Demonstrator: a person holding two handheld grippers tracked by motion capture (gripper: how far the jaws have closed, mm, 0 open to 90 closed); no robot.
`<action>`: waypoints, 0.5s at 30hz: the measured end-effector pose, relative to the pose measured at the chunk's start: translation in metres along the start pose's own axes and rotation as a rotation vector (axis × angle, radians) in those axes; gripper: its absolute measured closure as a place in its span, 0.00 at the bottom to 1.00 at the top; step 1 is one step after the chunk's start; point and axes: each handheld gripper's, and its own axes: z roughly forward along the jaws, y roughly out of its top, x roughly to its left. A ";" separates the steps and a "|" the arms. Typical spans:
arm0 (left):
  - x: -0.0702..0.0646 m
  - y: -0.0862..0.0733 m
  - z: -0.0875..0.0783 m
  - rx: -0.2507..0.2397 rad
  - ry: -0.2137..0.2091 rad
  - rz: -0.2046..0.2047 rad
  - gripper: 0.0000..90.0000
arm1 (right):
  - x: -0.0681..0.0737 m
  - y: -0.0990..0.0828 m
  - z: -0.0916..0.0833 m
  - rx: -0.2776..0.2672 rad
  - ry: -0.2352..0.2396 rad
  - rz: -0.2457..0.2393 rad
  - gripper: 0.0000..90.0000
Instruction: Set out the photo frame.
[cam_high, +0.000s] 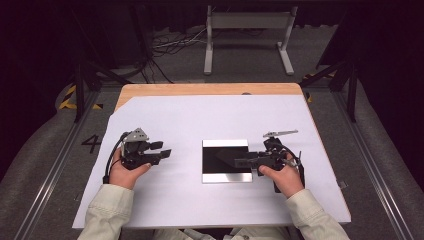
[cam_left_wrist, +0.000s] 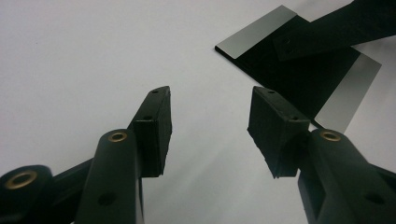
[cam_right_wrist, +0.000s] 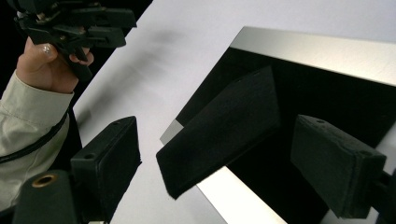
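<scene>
Right now a black felt-like block (cam_right_wrist: 219, 130) lies loose btwn right gripper's (cam_right_wrist: 224, 158) wide-open jaws, on a steel-edged tray (cam_right_wrist: 317, 51).

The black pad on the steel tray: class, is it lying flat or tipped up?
Tipped up. In the right gripper view the pad slants, its near end raised above the tray.

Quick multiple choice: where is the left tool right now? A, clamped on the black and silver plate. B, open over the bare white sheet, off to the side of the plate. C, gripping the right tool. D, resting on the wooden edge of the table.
B: in the high view the left tool sits over the white sheet, apart from the black and silver plate, and its own view shows open jaws with nothing between them.
</scene>
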 end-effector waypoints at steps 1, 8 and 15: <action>0.000 0.000 0.000 -0.002 0.000 -0.001 0.56 | 0.000 0.000 0.003 0.008 0.004 0.002 0.17; 0.000 -0.003 -0.003 0.004 0.008 -0.008 0.56 | -0.007 -0.005 0.022 0.019 0.128 0.115 0.09; -0.001 -0.006 -0.007 0.000 0.013 -0.012 0.56 | -0.006 -0.008 0.036 0.015 0.019 0.069 0.14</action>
